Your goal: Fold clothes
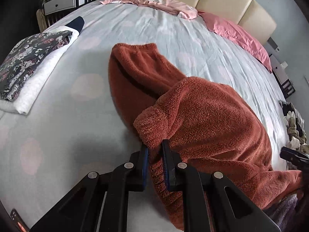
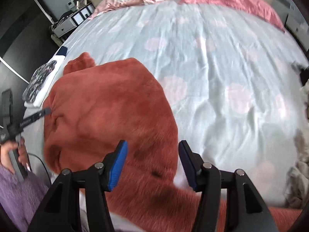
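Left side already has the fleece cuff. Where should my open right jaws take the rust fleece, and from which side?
Probably the near right edge of the rust fleece, where it drapes toward the right gripper. Come in low from the right over the bedsheet, so one jaw slides under the edge. That edge lies opposite the cuff pinched in the left gripper, so the two holds would span the garment.

The fleece (image 1: 202,116) held in the left gripper (image 1: 155,148) is rust red. The sheet (image 1: 135,29) under it is pale blue-grey with soft pink spots. Far ahead lie a light pink pillow (image 1: 154,0) and a darker pink pillow (image 1: 237,32). Left of the tongs, a dark floral cloth (image 1: 29,61) lies on white cloth (image 1: 38,81). The right gripper (image 2: 152,145) has blue pads (image 2: 117,164). The sleeve (image 2: 17,193) is lilac.
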The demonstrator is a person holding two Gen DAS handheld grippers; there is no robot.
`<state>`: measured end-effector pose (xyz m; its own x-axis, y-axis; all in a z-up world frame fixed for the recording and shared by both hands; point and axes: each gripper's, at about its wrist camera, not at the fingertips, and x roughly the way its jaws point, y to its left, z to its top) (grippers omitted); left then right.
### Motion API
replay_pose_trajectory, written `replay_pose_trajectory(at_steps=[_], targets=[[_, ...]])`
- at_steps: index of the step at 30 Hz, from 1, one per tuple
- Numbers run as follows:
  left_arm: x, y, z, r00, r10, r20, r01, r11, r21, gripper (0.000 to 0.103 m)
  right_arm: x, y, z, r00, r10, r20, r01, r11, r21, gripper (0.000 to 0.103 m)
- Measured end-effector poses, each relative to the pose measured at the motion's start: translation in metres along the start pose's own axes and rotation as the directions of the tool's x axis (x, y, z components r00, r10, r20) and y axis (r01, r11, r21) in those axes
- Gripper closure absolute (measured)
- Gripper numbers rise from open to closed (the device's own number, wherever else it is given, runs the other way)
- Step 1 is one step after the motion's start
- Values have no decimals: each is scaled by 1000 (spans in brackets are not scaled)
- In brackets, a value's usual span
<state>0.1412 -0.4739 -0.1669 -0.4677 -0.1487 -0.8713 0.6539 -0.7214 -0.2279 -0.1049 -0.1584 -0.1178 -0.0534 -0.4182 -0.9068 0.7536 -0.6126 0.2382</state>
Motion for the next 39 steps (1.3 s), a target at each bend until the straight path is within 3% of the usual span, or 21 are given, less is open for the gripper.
replay_pose_trajectory(at_steps=[3, 6, 8, 9, 17, 23, 27, 31, 39], targets=[[7, -1, 3, 1000, -3, -8, 3, 1000, 5, 86, 30, -13, 9, 999, 34, -23, -33, 998, 48, 46], [7, -4, 3, 1000, 5, -9, -5, 1000, 31, 81, 49, -21, 10, 990, 135, -31, -130, 985, 110, 51], [8, -3, 2, 1000, 15, -18, -15, 999, 31, 81, 49, -13, 7, 989, 150, -9, -148, 985, 86, 80], [7, -2, 2, 1000, 23, -17, -23, 999, 25, 81, 45, -3, 4, 988, 153, 0, -153, 987, 52, 85], [-11, 15, -2, 995, 100, 21, -99, 994, -46, 86, 12, 80, -30, 976, 214, 46, -200, 958, -204, 90], [-24, 31, -9, 983, 182, 14, -180, 979, -100, 87, 21, 148, -78, 945, 317, -85, -327, 884, -333, 90], [-13, 35, -12, 980, 191, -47, -195, 976, -98, 87, 37, 169, -96, 961, 248, -121, -276, 876, -396, 90], [-5, 33, -11, 976, 208, -67, -213, 974, -80, 87, 24, 156, -88, 968, 226, -105, -249, 893, -375, 86], [19, 30, -4, 959, 252, -127, -256, 966, -16, 85, -15, 143, -58, 999, 1, -42, -21, 878, -478, 78]])
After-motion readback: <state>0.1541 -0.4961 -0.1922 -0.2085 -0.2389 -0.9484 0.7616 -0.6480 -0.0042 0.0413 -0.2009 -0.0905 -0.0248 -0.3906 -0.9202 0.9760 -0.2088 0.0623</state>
